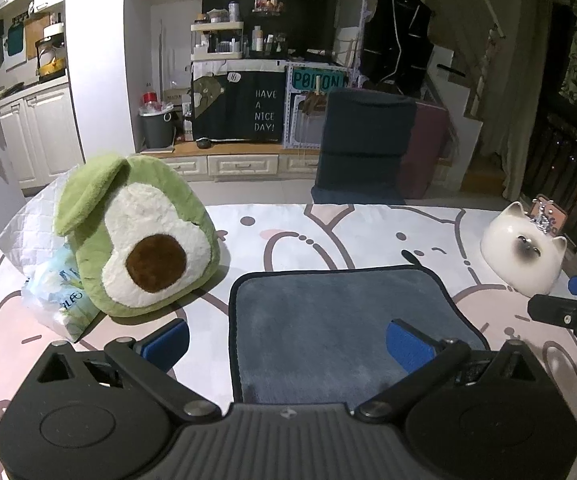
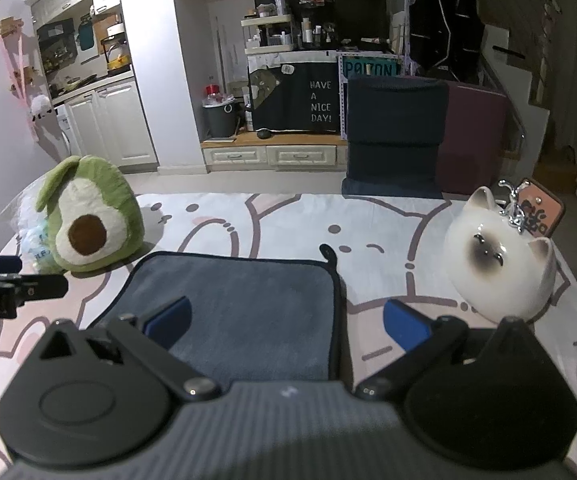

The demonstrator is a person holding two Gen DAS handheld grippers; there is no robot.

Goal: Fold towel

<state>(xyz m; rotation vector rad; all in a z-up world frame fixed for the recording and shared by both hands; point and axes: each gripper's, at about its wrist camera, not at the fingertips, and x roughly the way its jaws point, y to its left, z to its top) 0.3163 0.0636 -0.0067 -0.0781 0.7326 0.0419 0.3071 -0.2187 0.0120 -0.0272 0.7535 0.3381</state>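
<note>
A grey plush towel with dark piping (image 1: 340,320) is lying flat on a table covered by a pink-and-white cartoon cloth (image 1: 328,232); the left gripper (image 1: 288,344) is hovering over its near left edge, blue-padded jaws spread wide, gripping nothing. The right gripper (image 2: 286,322) is straddling the towel's right edge, jaws likewise spread; a green avocado plush toy (image 1: 136,236) is sitting to the left and a white ceramic cat figurine (image 2: 500,264) to the right.

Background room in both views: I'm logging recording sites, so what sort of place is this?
Most likely a lived-in home: white kitchen cabinets, a cluttered shelf of bottles, and a green avocado plush toy beside the grey towel.
</note>
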